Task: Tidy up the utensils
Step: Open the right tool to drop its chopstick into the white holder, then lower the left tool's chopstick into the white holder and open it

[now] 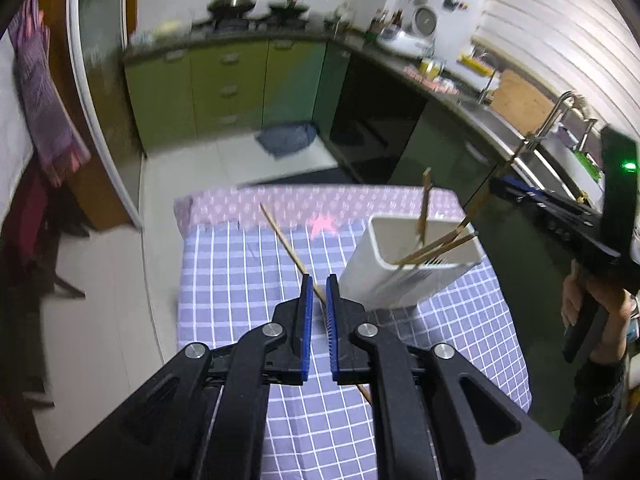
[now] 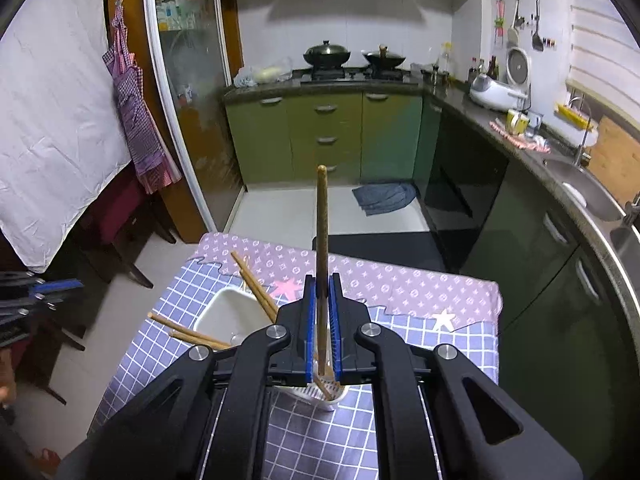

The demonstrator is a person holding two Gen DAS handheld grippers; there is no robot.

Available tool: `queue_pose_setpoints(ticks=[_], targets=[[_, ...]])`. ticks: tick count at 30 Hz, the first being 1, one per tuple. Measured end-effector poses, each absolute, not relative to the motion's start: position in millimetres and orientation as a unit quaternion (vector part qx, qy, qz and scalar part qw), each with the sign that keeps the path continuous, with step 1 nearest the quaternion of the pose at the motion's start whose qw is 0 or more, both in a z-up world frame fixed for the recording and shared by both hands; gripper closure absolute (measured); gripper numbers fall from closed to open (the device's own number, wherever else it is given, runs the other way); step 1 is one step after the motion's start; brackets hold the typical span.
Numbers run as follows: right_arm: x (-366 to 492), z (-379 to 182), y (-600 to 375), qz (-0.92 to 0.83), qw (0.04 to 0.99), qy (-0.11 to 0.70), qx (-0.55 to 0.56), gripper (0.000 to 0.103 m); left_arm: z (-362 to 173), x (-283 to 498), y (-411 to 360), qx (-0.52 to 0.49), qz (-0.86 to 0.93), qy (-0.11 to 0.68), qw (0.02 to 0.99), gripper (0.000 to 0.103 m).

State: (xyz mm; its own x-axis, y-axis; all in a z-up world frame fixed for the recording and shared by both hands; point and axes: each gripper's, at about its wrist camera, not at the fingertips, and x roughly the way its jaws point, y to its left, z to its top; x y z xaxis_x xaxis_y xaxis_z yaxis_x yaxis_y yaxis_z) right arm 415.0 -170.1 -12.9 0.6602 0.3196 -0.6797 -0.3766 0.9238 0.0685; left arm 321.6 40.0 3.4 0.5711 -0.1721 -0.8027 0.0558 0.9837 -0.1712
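My left gripper is shut on a single wooden chopstick, held above the checked tablecloth, left of the white utensil holder. Several chopsticks lean inside the holder. My right gripper is shut on a brown wooden utensil handle that stands upright, its lower end down in the white holder. Other chopsticks stick out of the holder to the left. The right gripper also shows at the right edge of the left wrist view.
The small table with the purple and blue cloth stands in a kitchen. Green cabinets and a stove with two woks are at the back. A counter with a sink runs along the right. A blue rag lies on the floor.
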Motion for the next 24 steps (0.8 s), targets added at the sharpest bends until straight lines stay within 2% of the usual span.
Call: queue_pose_setpoints(ticks=[3, 7, 9, 12, 14, 24], targets=[[411.2, -14.7, -173.1, 0.197, 0.911, 0.361, -0.036, 0.086, -14.6, 333.4, 39.3, -0.078, -0.062, 0.485, 0.869, 0.096], [382.5, 1.3, -184.7, 0.223, 0.914, 0.338, -0.020, 0.083, -44.7, 357.6, 41.7, -0.115, -0.048, 0.528, 0.840, 0.096], [364.3, 9.5, -192.6, 0.235, 0.915, 0.328, -0.016, 0.076, -62.3, 374.6, 45.1, -0.144, -0.042, 0.554, 0.819, 0.096], [329.5, 11.9, -210.2, 0.260, 0.910, 0.322, -0.015, 0.075, -86.0, 402.9, 47.7, -0.172, -0.034, 0.580, 0.795, 0.094], [314.4, 6.3, -220.7, 0.266, 0.906, 0.328, -0.018, 0.075, -99.6, 422.9, 48.0, -0.179, -0.026, 0.593, 0.784, 0.088], [266.8, -54.6, -288.0, 0.259, 0.887, 0.381, 0.021, 0.074, -164.4, 505.8, 50.9, -0.200, 0.026, 0.643, 0.739, 0.088]])
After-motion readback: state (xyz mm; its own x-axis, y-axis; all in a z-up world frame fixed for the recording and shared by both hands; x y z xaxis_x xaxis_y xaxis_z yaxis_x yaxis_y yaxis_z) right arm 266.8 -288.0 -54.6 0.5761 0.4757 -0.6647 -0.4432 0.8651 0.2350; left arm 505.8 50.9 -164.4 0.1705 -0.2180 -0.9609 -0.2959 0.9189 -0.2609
